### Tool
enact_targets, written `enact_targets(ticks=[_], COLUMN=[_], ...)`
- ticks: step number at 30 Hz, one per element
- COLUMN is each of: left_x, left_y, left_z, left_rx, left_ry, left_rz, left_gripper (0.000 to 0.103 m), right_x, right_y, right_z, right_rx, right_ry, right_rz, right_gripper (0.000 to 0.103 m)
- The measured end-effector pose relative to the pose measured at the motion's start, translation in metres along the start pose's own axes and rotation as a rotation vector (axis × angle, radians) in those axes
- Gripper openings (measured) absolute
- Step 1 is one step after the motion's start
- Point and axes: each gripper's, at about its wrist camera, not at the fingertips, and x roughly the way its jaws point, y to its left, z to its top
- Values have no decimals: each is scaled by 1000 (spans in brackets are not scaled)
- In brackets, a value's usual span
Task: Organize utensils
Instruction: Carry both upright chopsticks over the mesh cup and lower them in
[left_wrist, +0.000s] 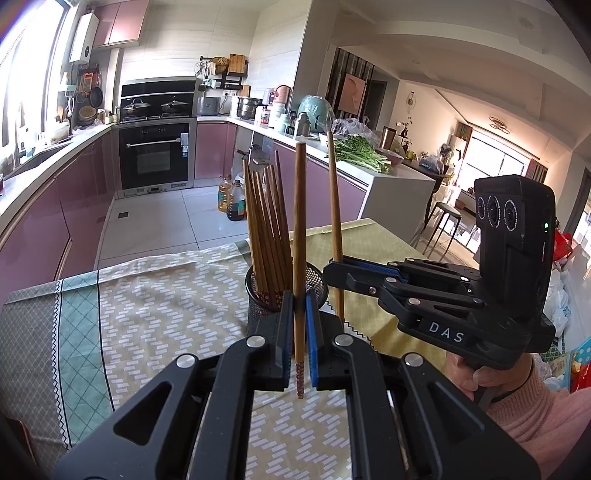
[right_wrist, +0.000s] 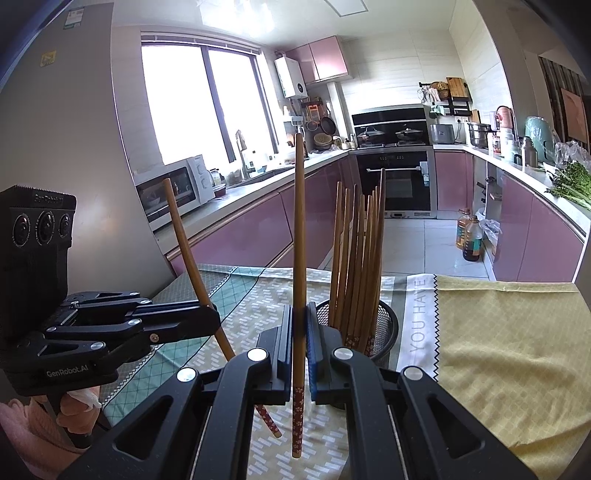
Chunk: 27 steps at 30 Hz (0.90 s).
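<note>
My left gripper (left_wrist: 299, 308) is shut on one wooden chopstick (left_wrist: 300, 221), held upright with its patterned red end hanging below the pads. To its right, my right gripper (left_wrist: 331, 267) is shut on a second chopstick (left_wrist: 334, 199), also upright. In the right wrist view, the right gripper (right_wrist: 300, 317) clamps its chopstick (right_wrist: 298, 221) vertically, while the left gripper (right_wrist: 213, 318) holds its chopstick (right_wrist: 184, 236) tilted. Just beyond both grippers stands a black mesh holder (left_wrist: 318, 280) (right_wrist: 388, 326) with several chopsticks leaning in it.
The table wears a patterned green-and-cream cloth (left_wrist: 166, 295) and a yellow cloth (right_wrist: 498, 332). A hand in a pink sleeve (left_wrist: 517, 402) grips the right tool. Oil bottles (left_wrist: 231, 199) stand on the kitchen floor; pink cabinets line both sides.
</note>
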Motion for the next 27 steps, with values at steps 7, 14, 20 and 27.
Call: enact_targets(ticks=[7,14,20,27], left_x=[-1,-3,-4,-7], left_y=[-4,-4,-6,-5], left_z=[5,7,11,17], left_rx=[12,19,22,23], left_ry=[-8,-16,-22,-39], left_rz=[2,5,3,0], left_gripper=[7,7,7,7], right_x=[1,0,0,1], right_y=[1,0,0,-1], right_z=[5,8,8,16], right_rx=[4,6,6,12], right_ry=[-16,-26,-27,-45], right_rz=[7,10,9,9], right_gripper=[6,6,6,6])
